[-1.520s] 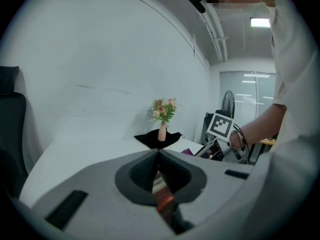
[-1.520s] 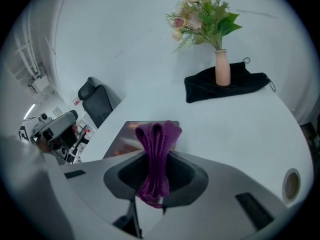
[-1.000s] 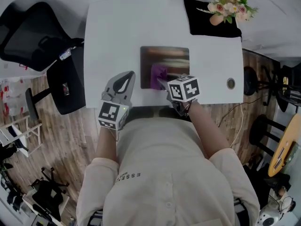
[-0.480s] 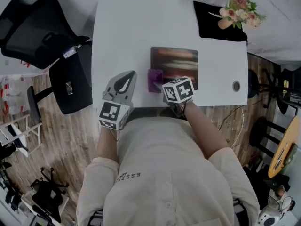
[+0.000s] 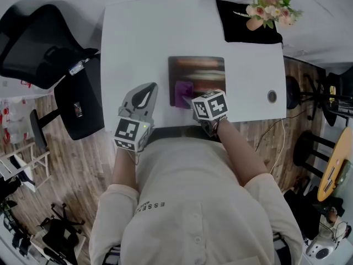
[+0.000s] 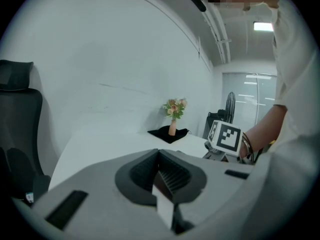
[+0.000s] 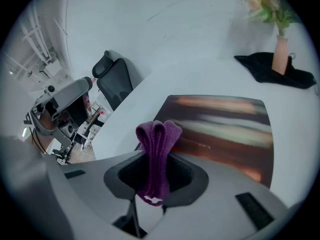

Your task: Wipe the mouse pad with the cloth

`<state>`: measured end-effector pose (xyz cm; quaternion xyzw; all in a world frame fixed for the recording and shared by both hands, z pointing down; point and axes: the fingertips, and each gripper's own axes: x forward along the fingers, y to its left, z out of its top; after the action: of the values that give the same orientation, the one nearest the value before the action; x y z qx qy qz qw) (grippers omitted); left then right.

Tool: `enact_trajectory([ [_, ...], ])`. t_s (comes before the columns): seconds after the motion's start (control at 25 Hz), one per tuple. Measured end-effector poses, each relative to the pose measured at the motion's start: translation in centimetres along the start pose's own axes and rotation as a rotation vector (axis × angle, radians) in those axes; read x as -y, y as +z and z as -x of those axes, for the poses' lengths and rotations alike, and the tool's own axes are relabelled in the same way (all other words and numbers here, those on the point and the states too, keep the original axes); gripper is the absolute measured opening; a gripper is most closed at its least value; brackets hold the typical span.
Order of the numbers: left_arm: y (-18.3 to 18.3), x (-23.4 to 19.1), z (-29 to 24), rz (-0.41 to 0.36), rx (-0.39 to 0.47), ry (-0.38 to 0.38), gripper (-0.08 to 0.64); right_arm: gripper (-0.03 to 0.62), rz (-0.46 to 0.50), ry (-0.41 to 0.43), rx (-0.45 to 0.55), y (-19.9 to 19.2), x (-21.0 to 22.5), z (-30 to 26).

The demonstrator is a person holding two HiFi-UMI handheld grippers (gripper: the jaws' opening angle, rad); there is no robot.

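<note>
On a white worktop (image 5: 138,48) seen from above lies one dark mouse pad (image 5: 204,70) with brownish streaks, flat and near the middle. One purple cloth (image 5: 182,91) rests at the pad's near left corner, folded into a thick bundle. The right hand-held gripper (image 7: 155,184) is clamped on its lower end, so the folded top stands up between the jaws. The left hand-held gripper (image 6: 162,179) hangs over the worktop's near edge, well left of the pad, jaws together with nothing between them.

The cloth looks soft, light and limp, likely to flop unless held close to the fold, as it is here. The pad appears thin and bendy; it may slide on the smooth worktop unless an edge is pinned.

One vase of flowers (image 5: 268,7) stands on one black mat (image 5: 242,29) at the far right corner.
</note>
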<state>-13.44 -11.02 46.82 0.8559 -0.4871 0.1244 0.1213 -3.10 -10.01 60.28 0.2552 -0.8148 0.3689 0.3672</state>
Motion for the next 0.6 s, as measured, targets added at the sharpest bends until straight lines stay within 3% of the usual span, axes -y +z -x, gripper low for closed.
enact_trajectory([
  [0.6, 1.5, 6.0, -3.7, -0.008, -0.014, -0.023, 0.002, 0.101, -0.056, -0.057, 0.009, -2.9, 7.0, 5.3],
])
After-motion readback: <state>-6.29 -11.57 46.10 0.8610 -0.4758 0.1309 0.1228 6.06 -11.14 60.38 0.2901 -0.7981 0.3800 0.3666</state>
